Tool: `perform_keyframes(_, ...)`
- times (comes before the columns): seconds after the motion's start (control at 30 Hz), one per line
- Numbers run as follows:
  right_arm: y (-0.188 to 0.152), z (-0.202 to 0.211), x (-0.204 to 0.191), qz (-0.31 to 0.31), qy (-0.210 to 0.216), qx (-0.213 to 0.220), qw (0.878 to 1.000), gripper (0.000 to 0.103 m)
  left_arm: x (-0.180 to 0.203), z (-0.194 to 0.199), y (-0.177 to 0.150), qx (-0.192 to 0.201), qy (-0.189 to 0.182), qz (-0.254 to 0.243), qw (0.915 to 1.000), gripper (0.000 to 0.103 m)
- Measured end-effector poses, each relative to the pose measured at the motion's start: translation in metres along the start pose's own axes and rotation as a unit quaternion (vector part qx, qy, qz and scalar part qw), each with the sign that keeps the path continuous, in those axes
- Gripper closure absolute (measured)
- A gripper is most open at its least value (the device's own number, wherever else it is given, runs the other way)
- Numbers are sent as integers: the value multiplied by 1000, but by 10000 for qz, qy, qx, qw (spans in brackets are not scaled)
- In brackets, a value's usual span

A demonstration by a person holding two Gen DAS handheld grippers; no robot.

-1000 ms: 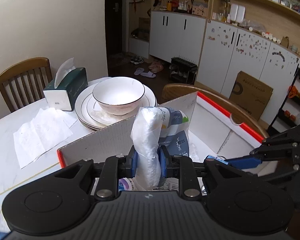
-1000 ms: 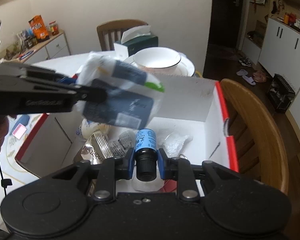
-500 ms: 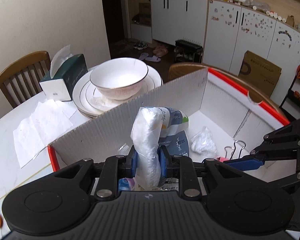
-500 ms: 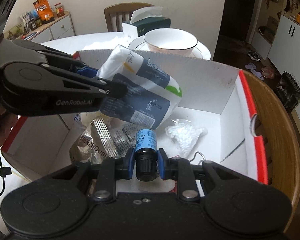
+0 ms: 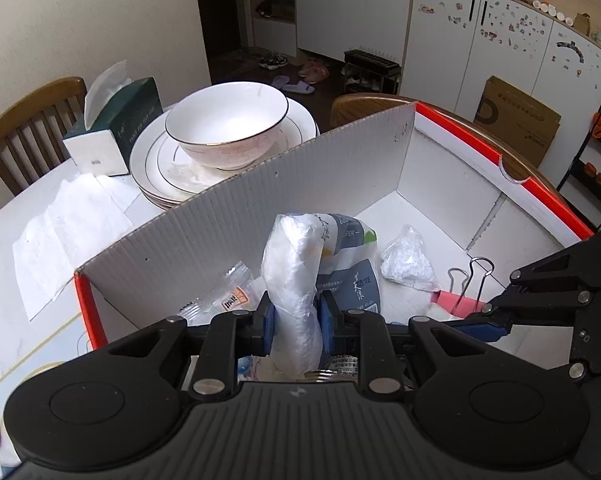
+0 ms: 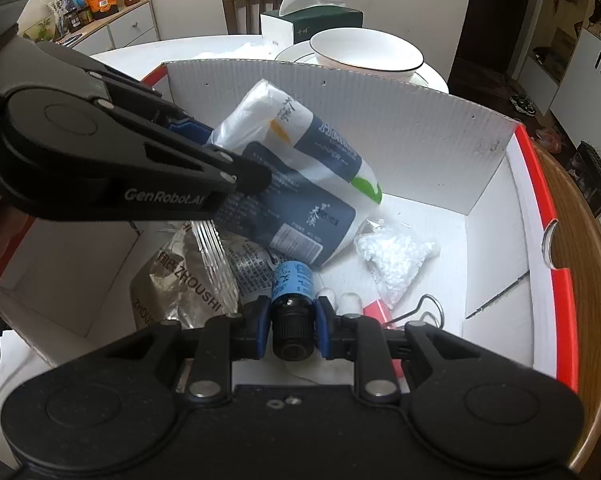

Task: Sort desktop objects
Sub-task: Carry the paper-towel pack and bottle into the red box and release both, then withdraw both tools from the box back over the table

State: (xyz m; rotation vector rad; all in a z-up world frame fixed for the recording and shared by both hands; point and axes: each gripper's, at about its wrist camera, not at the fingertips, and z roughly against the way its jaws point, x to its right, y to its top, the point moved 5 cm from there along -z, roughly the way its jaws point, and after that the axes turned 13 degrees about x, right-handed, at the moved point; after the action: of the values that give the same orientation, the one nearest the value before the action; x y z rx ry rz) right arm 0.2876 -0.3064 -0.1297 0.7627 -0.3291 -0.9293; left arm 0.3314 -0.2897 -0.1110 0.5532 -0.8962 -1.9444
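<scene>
— Where's everything relative to the cardboard box (image 6: 416, 120)?

— Both my tools hang over its open top, tilted down into it. My left gripper (image 5: 293, 316) is clamped on the plastic end of the tissue pack (image 6: 300, 176), whose long axis slants from that grip down toward the box's middle, its low corner just above the floor. My right gripper (image 6: 292, 320) is pinched tight around the cap of the small blue bottle (image 6: 291, 284), which points straight ahead and down.

— Which drops first?

— My guess is the pack: it's nearer the box floor. The bottle's nose sits just beside the pack's lower edge, above the foil packet (image 6: 188, 280), with the bag of white beads (image 6: 392, 260) and binder clip (image 5: 470, 276) toward the red-edged wall. I'd want the bottle clear of the pack.
</scene>
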Motion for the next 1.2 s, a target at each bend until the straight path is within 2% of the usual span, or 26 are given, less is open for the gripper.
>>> perform_keyframes(0.13, 0, -1, 0, -1, -3, 1, 10000, 81, 1, 0, -1, -85, -31, 19, 10000, 82)
perform_keyframes(0.6, 1, 15, 5, -18, 19, 138, 9999, 67, -7, 14, -4, -120, 73, 298, 9995, 75)
perform_keyframes(0.67, 1, 20, 6, -26, 55, 204, 9998, 63, -8, 18, -4, -100, 102, 301, 9994, 68)
perform_keyframes(0.73, 2, 26, 7, -38, 100, 263, 9996, 60, -8, 23, -5, -55, 93, 328, 9994, 36)
perform_keyframes(0.77, 2, 29, 8, -37, 108, 318, 9994, 55, -7, 26, -5, 4, 60, 344, 9994, 34)
perform_keyframes(1.0, 3, 49, 16, -159, 215, 578, 9980, 45, 1, 42, -8, 107, -20, 329, 9994, 31)
perform_keyframes(1.03, 4, 52, 17, -175, 226, 614, 9977, 41, 1, 44, -8, 121, -23, 347, 9993, 31)
perform_keyframes(1.2, 5, 59, 18, -226, 273, 723, 9968, 40, 1, 57, -9, 223, 16, 460, 9987, 30)
